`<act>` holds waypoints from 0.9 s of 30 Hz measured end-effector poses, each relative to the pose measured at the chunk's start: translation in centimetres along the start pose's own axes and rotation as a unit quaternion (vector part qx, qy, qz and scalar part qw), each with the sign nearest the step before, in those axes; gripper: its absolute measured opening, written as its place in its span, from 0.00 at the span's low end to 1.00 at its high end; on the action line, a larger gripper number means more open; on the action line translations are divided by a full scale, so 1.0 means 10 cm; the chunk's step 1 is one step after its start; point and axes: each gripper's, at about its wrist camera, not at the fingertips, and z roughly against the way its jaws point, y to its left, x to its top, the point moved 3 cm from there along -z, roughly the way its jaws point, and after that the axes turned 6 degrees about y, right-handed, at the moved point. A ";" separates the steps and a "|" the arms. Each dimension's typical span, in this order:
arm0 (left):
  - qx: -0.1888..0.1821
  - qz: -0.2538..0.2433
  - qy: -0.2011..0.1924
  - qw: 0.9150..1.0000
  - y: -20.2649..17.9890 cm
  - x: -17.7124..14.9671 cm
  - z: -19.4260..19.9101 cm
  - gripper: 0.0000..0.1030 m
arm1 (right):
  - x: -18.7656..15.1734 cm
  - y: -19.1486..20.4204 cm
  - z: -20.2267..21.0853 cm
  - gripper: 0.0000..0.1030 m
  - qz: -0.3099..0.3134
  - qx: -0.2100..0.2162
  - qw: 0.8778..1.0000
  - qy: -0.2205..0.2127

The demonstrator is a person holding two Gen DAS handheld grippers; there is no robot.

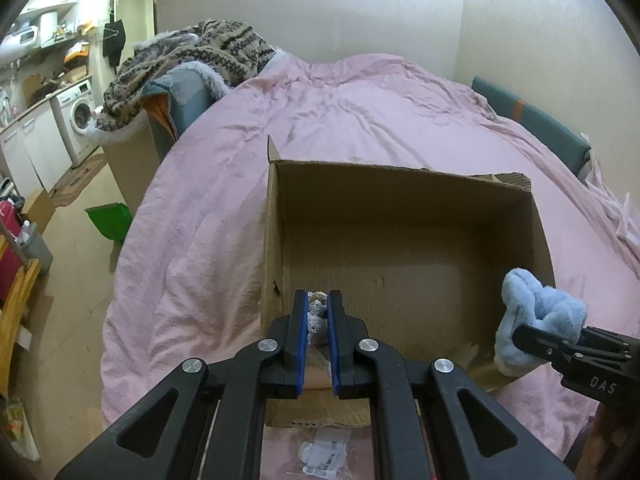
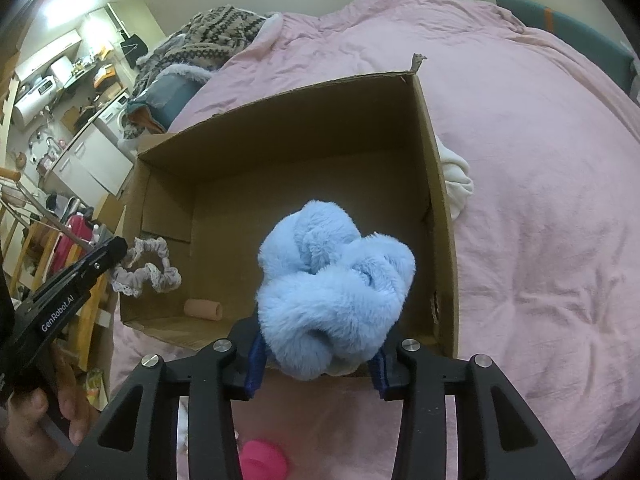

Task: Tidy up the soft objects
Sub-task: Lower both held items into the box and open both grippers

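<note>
Two tools work over one open cardboard box (image 2: 438,208) that sits on a bed under a pink duvet (image 2: 540,200).

At the box's near-left corner, the left tool (image 1: 317,312) has its blue-padded fingers drawn together, clamped on a grey lace-trimmed scrunchie (image 2: 150,266). From the right wrist view that scrunchie dangles from the tool's tip, hanging inside the box just over the floor by the left wall. A hand (image 2: 44,420) grips this tool's handle at the lower left edge of that view.

At the box's near-right corner, the right tool (image 2: 318,354) carries a fluffy light-blue scrunchie (image 2: 332,292), bunched into a thick knot between the fingers. The fingers (image 2: 256,364) stand well apart around the fluff; whether the pads press it firmly cannot be told, since the pile hides the contact. The blue scrunchie sits above the box's near wall, leaning in over the interior.

Inside the box, a small peach-coloured roll (image 2: 203,309) lies on the floor close to the near wall.

Just outside the box's right wall, a white cloth (image 2: 458,184) rests on the duvet, touching the cardboard.

Beyond the box's far-left corner, a patterned knit blanket (image 1: 188,64) is heaped at the bed's far end.
</note>
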 end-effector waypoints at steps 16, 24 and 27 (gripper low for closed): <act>0.004 -0.008 0.010 1.000 -0.03 -0.02 -0.05 0.13 | 0.02 -0.04 0.05 0.60 -0.016 -0.001 1.000 -0.017; 0.011 -0.003 -0.018 1.000 -0.04 -0.02 0.06 0.72 | 0.07 -0.17 0.17 0.79 -0.050 0.009 0.997 -0.051; 0.007 0.000 -0.023 1.000 -0.04 -0.01 0.08 0.74 | 0.10 -0.21 0.20 0.83 -0.063 0.018 0.996 -0.058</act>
